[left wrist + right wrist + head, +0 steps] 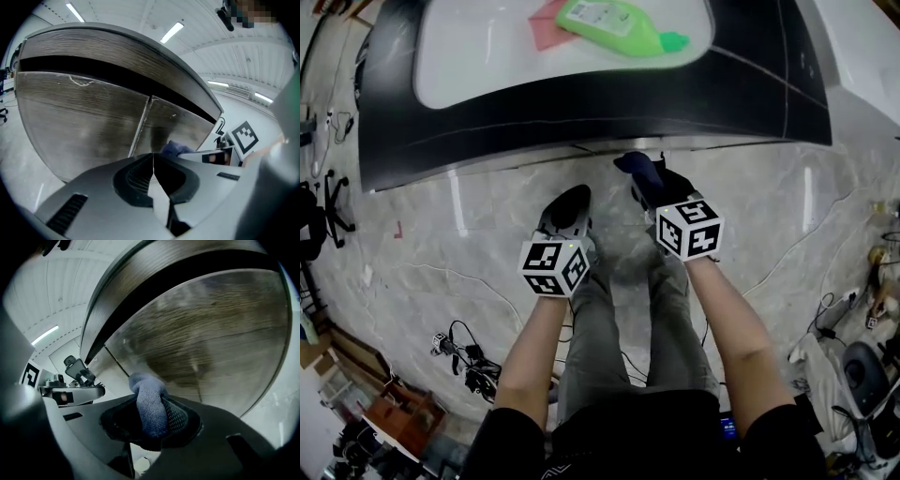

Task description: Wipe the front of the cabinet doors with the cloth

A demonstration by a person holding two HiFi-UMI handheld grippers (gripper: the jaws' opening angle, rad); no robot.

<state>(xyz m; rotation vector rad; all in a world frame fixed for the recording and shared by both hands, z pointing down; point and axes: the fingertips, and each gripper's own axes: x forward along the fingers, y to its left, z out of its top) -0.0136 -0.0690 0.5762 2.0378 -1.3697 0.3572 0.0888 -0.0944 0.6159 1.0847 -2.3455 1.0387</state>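
The wood-grain cabinet doors (84, 122) fill the left gripper view, with a vertical seam (140, 126) between two of them. A blue cloth (151, 411) is clamped in my right gripper (149, 394), its bunched tip close to the door front (211, 333); whether it touches, I cannot tell. In the head view the right gripper (642, 173) holds the cloth (636, 165) just under the counter edge. My left gripper (567, 211) hangs a little lower and to the left. Its jaws (153, 159) are shut with nothing between them, and the cloth (176, 149) shows beyond them.
A black countertop (581, 108) overhangs the doors and carries a white basin (487, 47) with a green bottle (614, 23) and a pink cloth (546, 26). The person's legs and shoes are below the grippers. Cables (464, 356) lie on the marble floor at left.
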